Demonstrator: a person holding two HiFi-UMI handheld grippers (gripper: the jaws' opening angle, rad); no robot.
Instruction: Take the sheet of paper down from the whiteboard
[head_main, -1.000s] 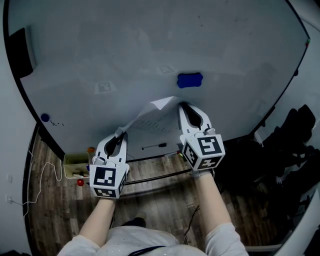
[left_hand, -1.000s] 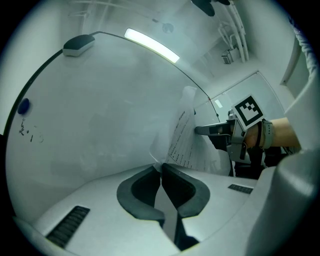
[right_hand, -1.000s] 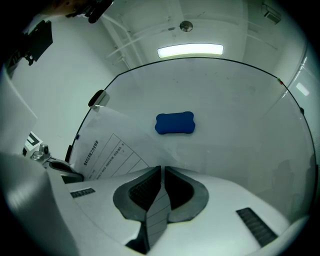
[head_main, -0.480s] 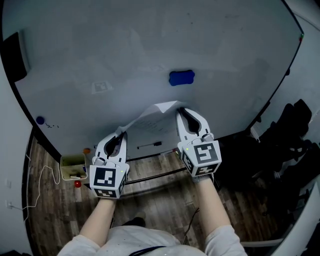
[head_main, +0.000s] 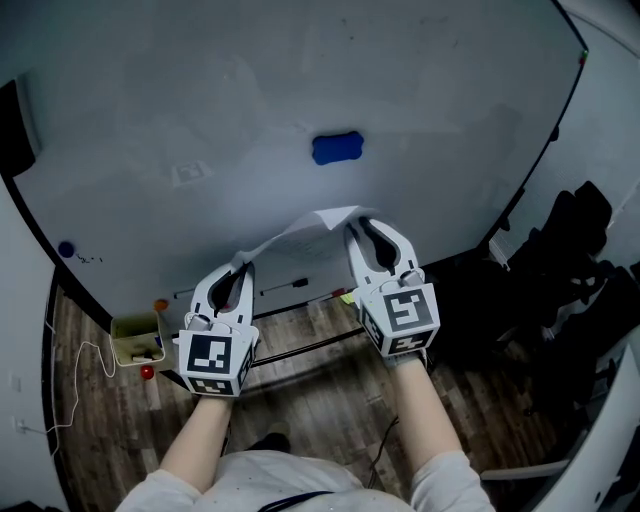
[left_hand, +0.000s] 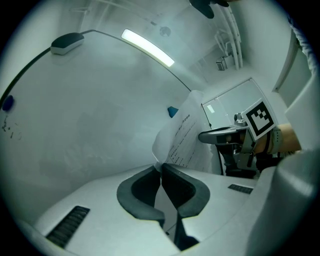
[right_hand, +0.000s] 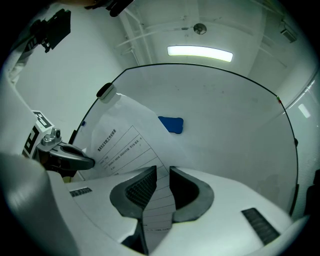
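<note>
The white printed sheet of paper (head_main: 300, 250) hangs free of the whiteboard (head_main: 250, 90), stretched between my two grippers in front of the board's lower edge. My left gripper (head_main: 243, 265) is shut on the sheet's lower left part; in the left gripper view its jaws (left_hand: 160, 166) meet on the paper (left_hand: 182, 140). My right gripper (head_main: 355, 225) grips the upper right corner. In the right gripper view the sheet (right_hand: 125, 145) runs between that gripper's jaws (right_hand: 161, 171). A blue magnet (head_main: 337, 147) remains on the board above the sheet.
A black marker (head_main: 285, 285) lies on the board's ledge. A small blue round magnet (head_main: 66, 249) and a dark eraser (head_main: 15, 130) sit at the board's left. A yellow box (head_main: 135, 338) stands on the wooden floor at left. Dark chairs (head_main: 570, 260) crowd the right.
Both grippers have carried the sheet a little away from the blue magnet and the board. The right gripper has rolled slightly. Both grips look unchanged.
</note>
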